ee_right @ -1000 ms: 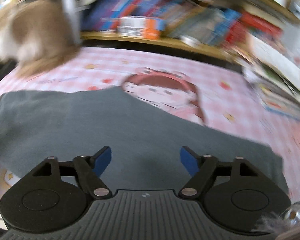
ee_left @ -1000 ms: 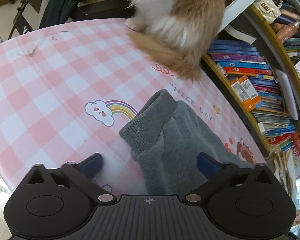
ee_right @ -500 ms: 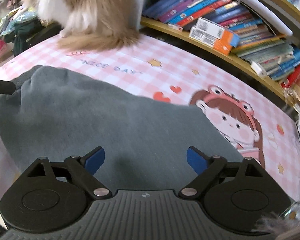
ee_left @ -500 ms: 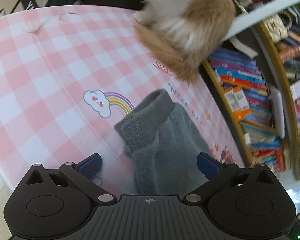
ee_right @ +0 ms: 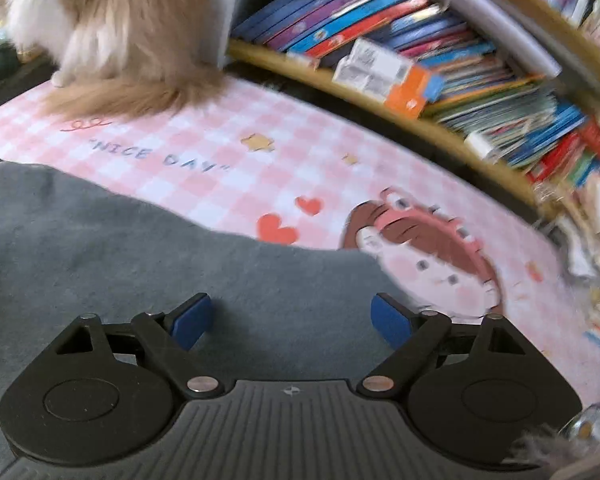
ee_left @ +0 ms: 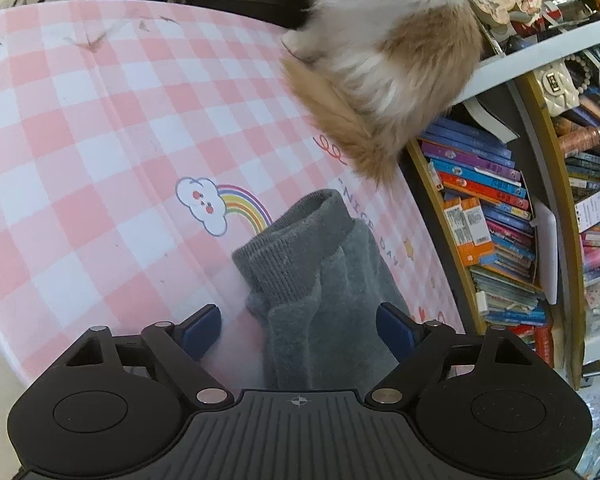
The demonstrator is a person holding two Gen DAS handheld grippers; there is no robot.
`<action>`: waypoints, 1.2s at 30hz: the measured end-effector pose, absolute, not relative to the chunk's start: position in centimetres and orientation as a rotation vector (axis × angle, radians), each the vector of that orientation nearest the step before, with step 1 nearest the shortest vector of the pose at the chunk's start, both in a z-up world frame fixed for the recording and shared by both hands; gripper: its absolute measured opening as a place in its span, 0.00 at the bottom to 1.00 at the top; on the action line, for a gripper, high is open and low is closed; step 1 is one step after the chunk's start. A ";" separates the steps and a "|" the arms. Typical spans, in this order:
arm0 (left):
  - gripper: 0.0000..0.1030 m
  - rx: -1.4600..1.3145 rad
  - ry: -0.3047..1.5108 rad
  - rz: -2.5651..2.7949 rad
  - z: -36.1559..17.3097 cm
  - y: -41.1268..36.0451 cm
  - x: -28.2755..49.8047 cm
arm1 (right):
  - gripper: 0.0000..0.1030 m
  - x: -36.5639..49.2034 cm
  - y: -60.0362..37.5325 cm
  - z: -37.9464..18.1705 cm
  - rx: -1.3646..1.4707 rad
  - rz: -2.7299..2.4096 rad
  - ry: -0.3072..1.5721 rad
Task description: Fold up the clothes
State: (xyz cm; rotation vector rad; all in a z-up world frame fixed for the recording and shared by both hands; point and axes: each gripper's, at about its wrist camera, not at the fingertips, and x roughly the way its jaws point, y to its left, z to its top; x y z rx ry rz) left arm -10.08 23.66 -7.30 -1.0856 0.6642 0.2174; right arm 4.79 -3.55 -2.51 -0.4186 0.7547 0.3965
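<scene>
Fingers (ee_left: 199,330) apart over grey garment (ee_left: 320,272)

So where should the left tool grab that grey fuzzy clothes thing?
Probably the ribbed cuff of the grey garment. It is the thick, firm end, lying nearest the rainbow cloud on the checked tablecloth, clear of the cat. The left tool already straddles the cloth just behind it, jaws closing but not yet pinching, so coming straight forward and down over that end looks easiest.

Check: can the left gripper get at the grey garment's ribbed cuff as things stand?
Probably yes. The left gripper is open and has been closing; the ribbed cuff lies just ahead, unobstructed. The cat sits farther back.
</scene>
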 end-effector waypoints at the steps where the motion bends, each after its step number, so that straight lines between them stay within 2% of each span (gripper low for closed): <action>1: 0.75 -1.085 0.667 0.214 -7.4 23.6 -10.0 | 0.84 4.7 -3.4 -2.7 -0.420 0.418 0.762; 5: 0.61 -1.100 0.669 0.214 -7.7 23.6 -9.9 | 0.84 2.9 -2.8 -3.1 -0.523 0.437 0.730; 9: 0.38 -1.156 0.664 0.217 -8.6 24.0 -9.8 | 0.84 0.7 -3.5 -2.5 -0.505 0.461 0.783; 15: 0.26 -1.193 0.666 0.189 -9.4 24.1 -9.5 | 0.84 -3.0 -3.7 -2.0 -0.561 0.464 0.773; 24: 0.12 -1.171 0.648 0.111 -9.1 24.1 -8.9 | 0.84 -4.1 -4.4 -3.2 -0.508 0.399 0.832; 31: 0.11 -0.973 0.536 -0.034 -3.7 20.8 -8.6 | 0.85 -3.9 -5.3 -3.3 -0.464 0.435 0.819; 36: 0.11 -0.698 0.492 -0.103 0.8 16.6 -8.7 | 0.86 -3.6 -8.6 -1.7 -0.316 0.540 0.816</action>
